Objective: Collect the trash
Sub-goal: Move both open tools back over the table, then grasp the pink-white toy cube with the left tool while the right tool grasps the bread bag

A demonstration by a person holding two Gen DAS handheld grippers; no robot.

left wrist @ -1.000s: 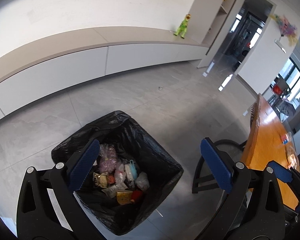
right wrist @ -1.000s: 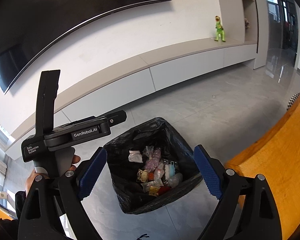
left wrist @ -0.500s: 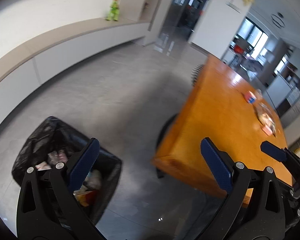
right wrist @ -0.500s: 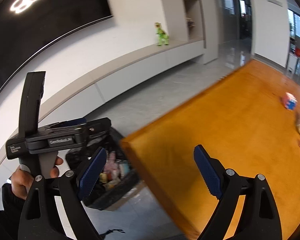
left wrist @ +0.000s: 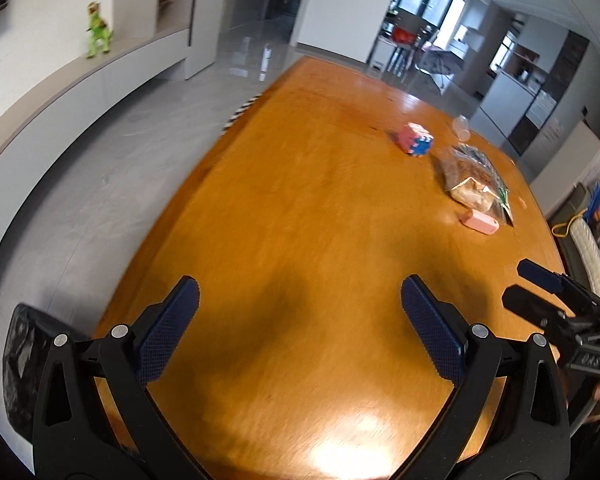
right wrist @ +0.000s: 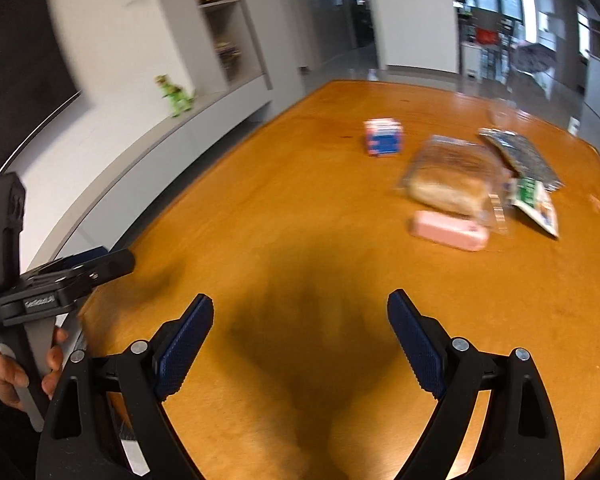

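Both grippers hover open and empty over the near end of an orange wooden table [left wrist: 300,208]. On its far right lie a pink and blue carton [left wrist: 415,139] [right wrist: 384,136], a clear bag of bread [left wrist: 473,182] [right wrist: 450,182], a pink flat pack [left wrist: 480,222] [right wrist: 448,231], a green and white wrapper [right wrist: 534,200] and a dark foil wrapper [right wrist: 520,154]. My left gripper [left wrist: 298,328] and right gripper [right wrist: 300,344] are well short of them. The black-bagged trash bin [left wrist: 18,368] shows at the lower left of the left wrist view.
A clear plastic cup [left wrist: 461,127] stands beyond the carton. A low white cabinet with a green dinosaur toy [left wrist: 97,30] runs along the left wall. Grey tiled floor lies between cabinet and table. The other hand-held gripper [right wrist: 40,288] shows at left in the right wrist view.
Both grippers have swung away from the trash bin to the right and now face over the table. The jaws stay open and empty.
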